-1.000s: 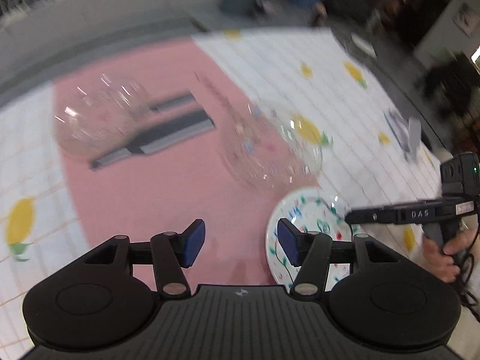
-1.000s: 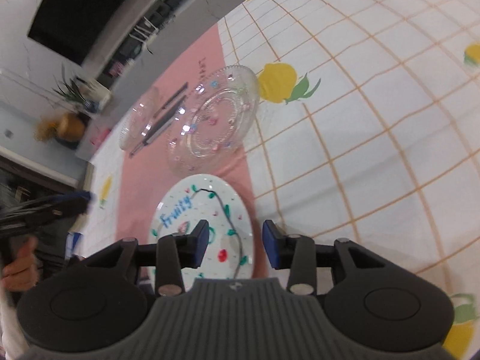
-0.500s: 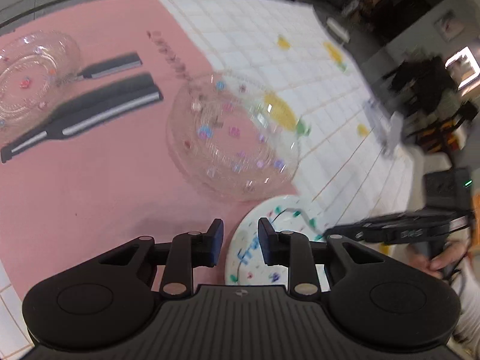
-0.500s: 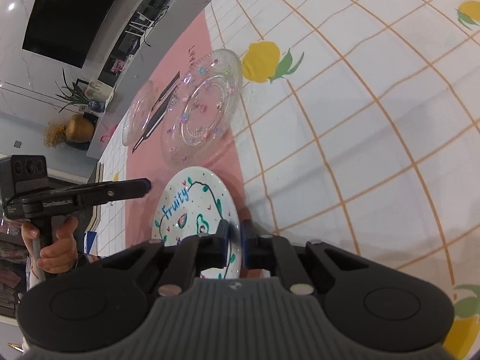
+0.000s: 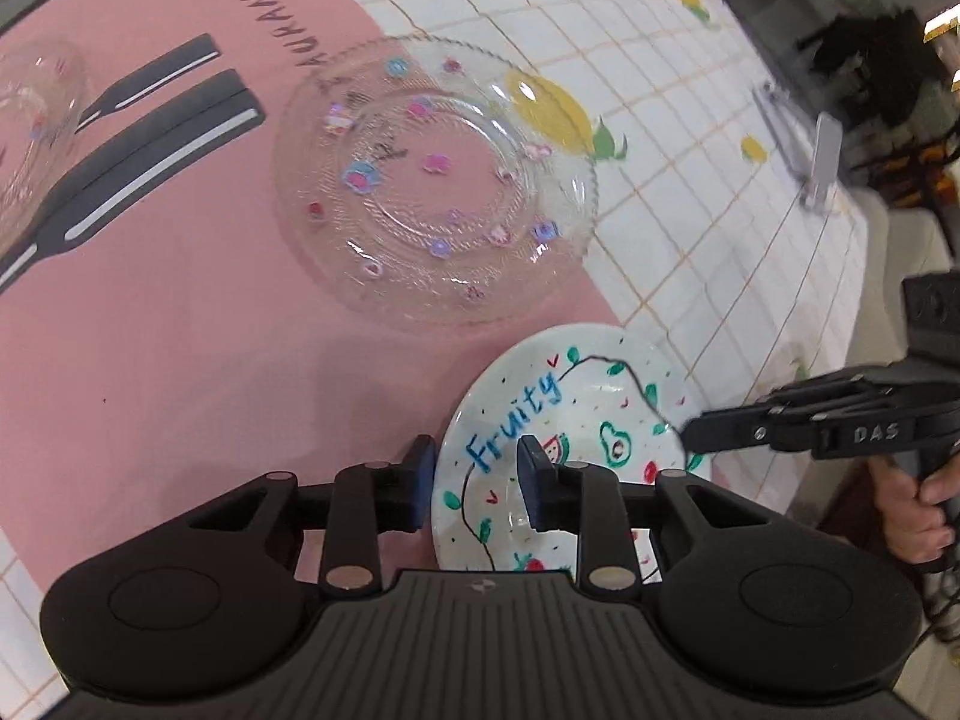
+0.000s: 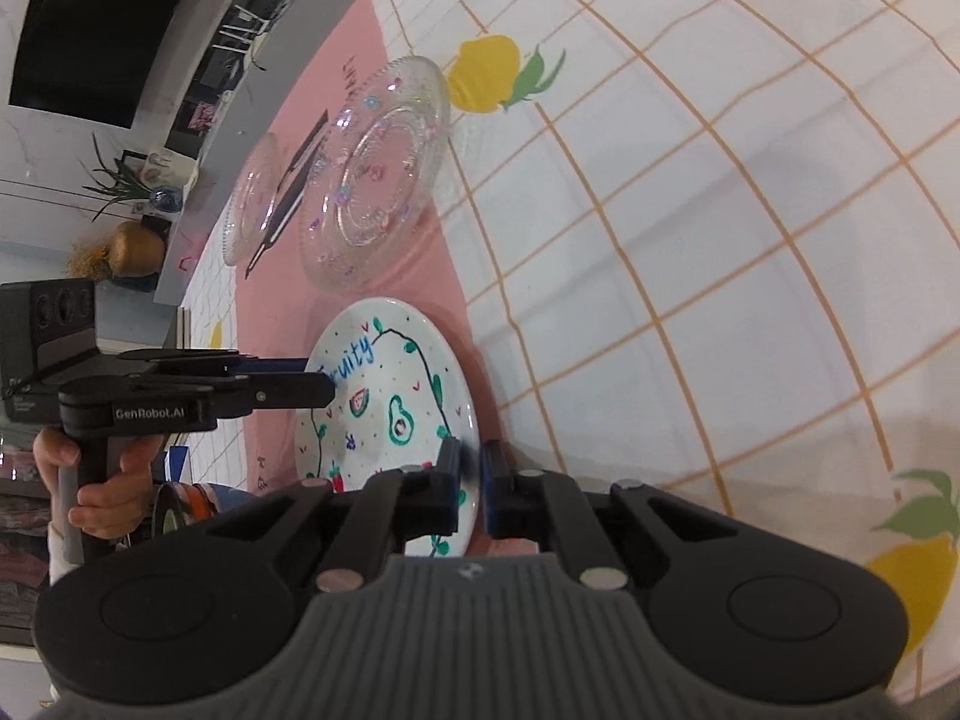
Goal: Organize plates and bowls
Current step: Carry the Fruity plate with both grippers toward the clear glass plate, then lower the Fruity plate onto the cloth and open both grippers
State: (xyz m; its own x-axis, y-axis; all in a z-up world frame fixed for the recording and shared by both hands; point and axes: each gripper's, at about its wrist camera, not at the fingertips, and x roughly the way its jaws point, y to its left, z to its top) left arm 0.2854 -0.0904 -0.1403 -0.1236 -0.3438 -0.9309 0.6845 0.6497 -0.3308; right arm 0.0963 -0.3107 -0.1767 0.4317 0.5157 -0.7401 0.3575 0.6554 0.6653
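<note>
The glass plate point(image 5: 435, 180) is clear, glossy and ribbed, with a beaded rim; the white plate point(image 5: 570, 414) looks like glazed, shiny ceramic. The surface point(image 5: 690, 192) wears a smooth printed cloth, and both grippers' bodies are matt black plastic with blue fingers point(image 5: 423, 462).

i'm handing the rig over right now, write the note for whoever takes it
Right gripper: shut on the rim of the white painted plate.
Left gripper: partly open, astride the opposite rim of that plate; whether its pads touch it is unclear.
The plate sits near the table edge on the pink mat. The clear glass plate lies just beyond it, and a second glass dish farther along the mat.
Done: plate gripped, nothing stacked.
Left: gather the three pieces together.
</note>
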